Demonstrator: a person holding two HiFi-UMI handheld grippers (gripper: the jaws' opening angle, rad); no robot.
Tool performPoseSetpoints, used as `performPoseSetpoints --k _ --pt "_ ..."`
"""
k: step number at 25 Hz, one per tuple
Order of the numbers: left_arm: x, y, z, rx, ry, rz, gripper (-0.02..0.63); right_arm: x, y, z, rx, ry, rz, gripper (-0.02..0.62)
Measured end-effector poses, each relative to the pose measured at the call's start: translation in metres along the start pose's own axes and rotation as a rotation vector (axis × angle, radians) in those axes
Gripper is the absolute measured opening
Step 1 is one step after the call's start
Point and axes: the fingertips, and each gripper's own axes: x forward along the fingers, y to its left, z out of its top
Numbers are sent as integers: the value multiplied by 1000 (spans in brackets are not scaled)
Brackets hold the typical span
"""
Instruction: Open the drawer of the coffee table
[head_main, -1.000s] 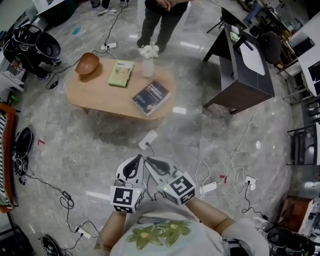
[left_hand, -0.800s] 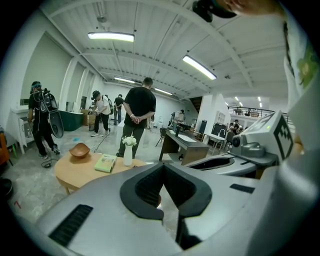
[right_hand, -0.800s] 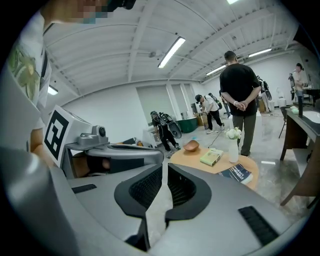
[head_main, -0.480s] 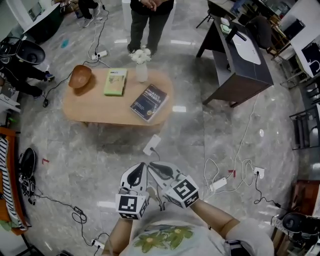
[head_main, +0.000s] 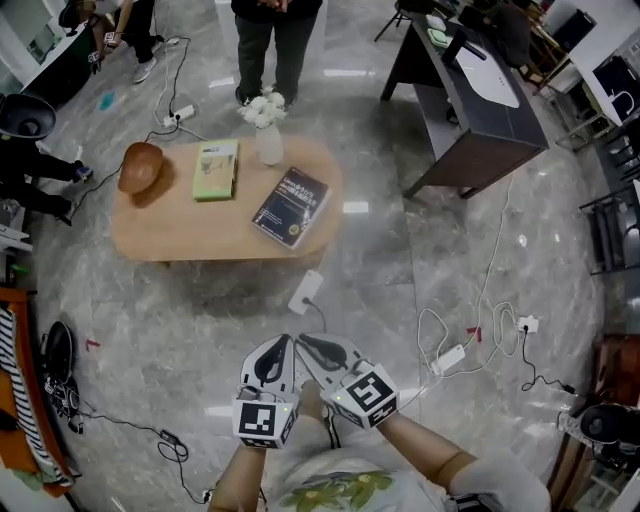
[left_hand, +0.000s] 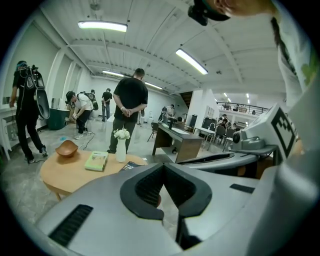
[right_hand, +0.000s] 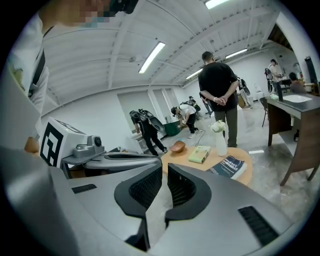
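Head view: my left gripper (head_main: 286, 342) and right gripper (head_main: 302, 341) side by side, tips almost touching
Both pairs of jaws are closed together, holding nothing; the coffee table (head_main: 175, 235) stands well apart ahead, its drawer not visible

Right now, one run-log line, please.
left gripper: shut, empty | right gripper: shut, empty | coffee table: untouched, drawer not seen

Left hand-held gripper (head_main: 286, 342), right hand-held gripper (head_main: 301, 340): closed
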Motion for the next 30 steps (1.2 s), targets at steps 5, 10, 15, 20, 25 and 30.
performPoseSetpoints --k 5,10,15,20,25,30 --pt "23 2 -21 -11 29 23 9 9 -22 -19 -7 50 56 23" --pt "43 9 -31 -5 14 70 9 22 -41 -31 -8 68 89 23" --pt "65 18 -47 -28 9 103 9 37 -62 -47 -25 100 108 23" --pt "86 35 -76 -20 -8 122 9 59 -79 -68 -55 97 127 23" --pt "105 56 -112 -24 -17 136 9 84 -90 -104 -72 80 125 23" --pt "120 76 -150 -38 -41 142 9 109 -101 -138 -69 51 98 23"
